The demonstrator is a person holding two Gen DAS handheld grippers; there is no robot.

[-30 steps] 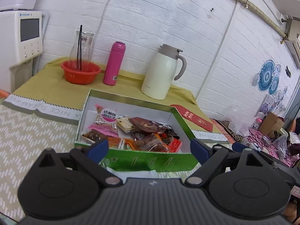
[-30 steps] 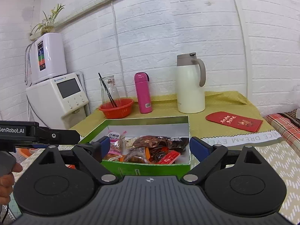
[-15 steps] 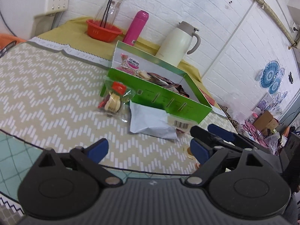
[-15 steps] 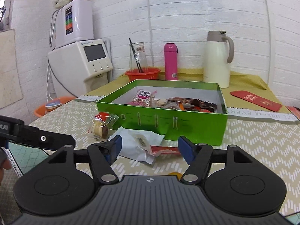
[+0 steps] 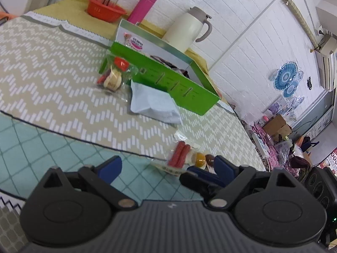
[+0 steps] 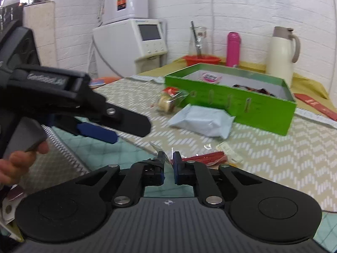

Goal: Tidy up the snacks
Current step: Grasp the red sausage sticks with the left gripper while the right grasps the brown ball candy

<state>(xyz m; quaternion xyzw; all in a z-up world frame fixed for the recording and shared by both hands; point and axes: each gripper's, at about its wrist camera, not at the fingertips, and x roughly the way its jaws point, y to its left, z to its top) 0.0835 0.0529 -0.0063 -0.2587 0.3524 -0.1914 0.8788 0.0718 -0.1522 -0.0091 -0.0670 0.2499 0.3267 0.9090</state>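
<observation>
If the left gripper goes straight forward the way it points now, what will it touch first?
Probably the clear sausage packet, lying just ahead of the open left gripper, slightly to its right. Beyond it lies the pale blue packet; depth is unclear.

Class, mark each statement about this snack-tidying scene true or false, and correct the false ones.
1. The right gripper is closed on the clear sausage packet. True.
2. The green box is empty. False: it holds snacks.
3. The pale blue packet lies on the table in front of the box. True.
4. The left gripper holds the pink bottle. False: it is open and holds nothing; the bottle stands behind the box.
</observation>
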